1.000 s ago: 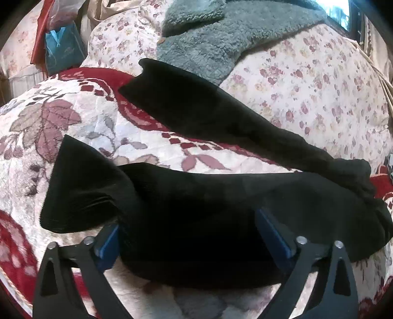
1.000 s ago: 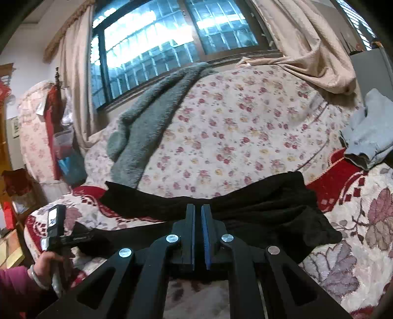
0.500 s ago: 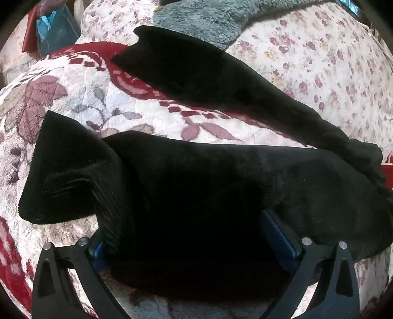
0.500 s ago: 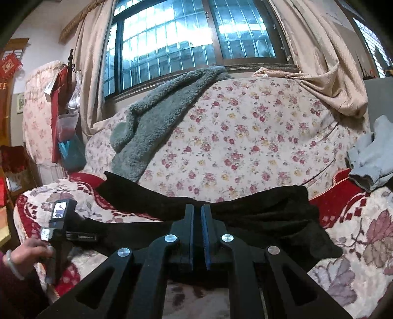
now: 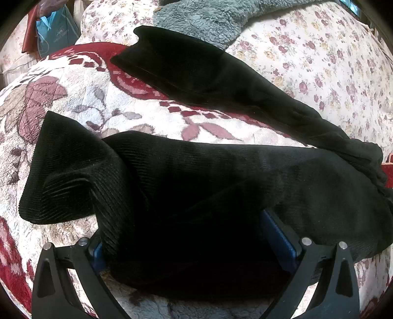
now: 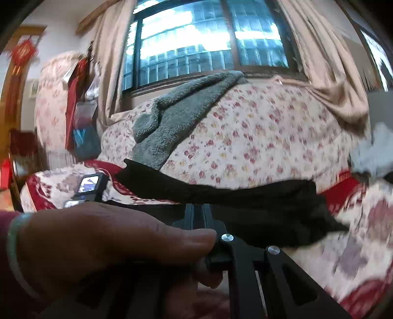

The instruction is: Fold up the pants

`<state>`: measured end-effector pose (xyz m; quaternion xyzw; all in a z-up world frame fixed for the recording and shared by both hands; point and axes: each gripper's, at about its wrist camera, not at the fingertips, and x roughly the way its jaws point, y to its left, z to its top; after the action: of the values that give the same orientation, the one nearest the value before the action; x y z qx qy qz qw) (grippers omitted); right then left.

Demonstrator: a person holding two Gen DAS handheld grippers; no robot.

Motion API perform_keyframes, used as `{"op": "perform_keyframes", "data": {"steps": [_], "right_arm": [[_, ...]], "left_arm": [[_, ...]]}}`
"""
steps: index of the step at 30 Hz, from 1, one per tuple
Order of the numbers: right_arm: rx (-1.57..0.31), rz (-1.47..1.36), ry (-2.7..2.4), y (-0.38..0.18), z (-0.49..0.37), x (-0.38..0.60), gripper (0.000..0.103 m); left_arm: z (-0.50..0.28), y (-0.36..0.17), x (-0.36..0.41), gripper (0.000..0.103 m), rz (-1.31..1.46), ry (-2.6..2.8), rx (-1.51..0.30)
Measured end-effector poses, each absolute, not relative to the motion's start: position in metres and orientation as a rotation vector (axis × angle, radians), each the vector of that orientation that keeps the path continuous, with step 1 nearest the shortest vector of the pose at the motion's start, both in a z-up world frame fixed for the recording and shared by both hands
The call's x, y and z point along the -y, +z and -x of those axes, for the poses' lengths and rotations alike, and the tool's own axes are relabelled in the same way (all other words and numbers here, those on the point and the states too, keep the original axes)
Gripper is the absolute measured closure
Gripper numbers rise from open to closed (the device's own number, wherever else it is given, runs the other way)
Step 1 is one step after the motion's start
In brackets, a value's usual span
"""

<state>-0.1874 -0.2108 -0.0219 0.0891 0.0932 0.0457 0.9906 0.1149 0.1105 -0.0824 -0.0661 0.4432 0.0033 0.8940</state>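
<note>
Black corduroy pants [image 5: 221, 166] lie spread on a floral blanket [image 5: 81, 98], legs apart; the near leg's cuff end is rumpled at the left. My left gripper [image 5: 186, 235] is open, its fingers straddling the near leg's lower edge, and the fabric covers the fingertips. In the right wrist view the pants [image 6: 258, 201] lie ahead. My right gripper [image 6: 197, 213] is shut with its tips at the fabric's near edge; whether it pinches cloth is hidden. The person's left hand [image 6: 105, 245] fills the lower left of that view.
A grey fleece blanket [image 5: 208, 22] drapes over the flowered sofa back [image 5: 319, 61]. A blue bag [image 5: 54, 32] stands at the far left. A window [image 6: 196, 41] and curtains [image 6: 326, 66] are behind the sofa. Light cloth [image 6: 375, 152] lies at the right.
The left gripper has moved in over the near pant leg. The right wrist view has tilted and blurred, and the left hand now sits close in front of it.
</note>
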Motion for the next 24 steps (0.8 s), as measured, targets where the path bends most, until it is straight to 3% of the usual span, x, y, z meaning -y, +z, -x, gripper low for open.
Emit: {"op": "perform_keyframes", "data": {"steps": [3, 11, 14, 18, 19, 24], "right_arm": [[-0.054, -0.255, 0.013, -0.043, 0.21, 0.205, 0.092], [-0.004, -0.169, -0.088, -0.035, 0.223, 0.189, 0.091], [-0.039, -0.146, -0.128, -0.038, 0.22, 0.187, 0.073], [-0.088, -0.188, -0.141, -0.044, 0.211, 0.199, 0.032], [-0.098, -0.178, -0.139, -0.047, 0.209, 0.2, 0.027], [-0.082, -0.038, -0.154, -0.067, 0.205, 0.181, 0.021]], "left_arm": [[-0.115, -0.082, -0.11, 0.0, 0.137, 0.007, -0.919], [-0.115, -0.082, -0.11, 0.0, 0.137, 0.007, -0.919], [-0.115, -0.082, -0.11, 0.0, 0.137, 0.007, -0.919], [-0.115, -0.083, -0.11, 0.0, 0.137, 0.007, -0.919], [-0.115, -0.083, -0.11, 0.0, 0.137, 0.007, -0.919], [-0.115, -0.083, -0.11, 0.0, 0.137, 0.007, -0.919]]}}
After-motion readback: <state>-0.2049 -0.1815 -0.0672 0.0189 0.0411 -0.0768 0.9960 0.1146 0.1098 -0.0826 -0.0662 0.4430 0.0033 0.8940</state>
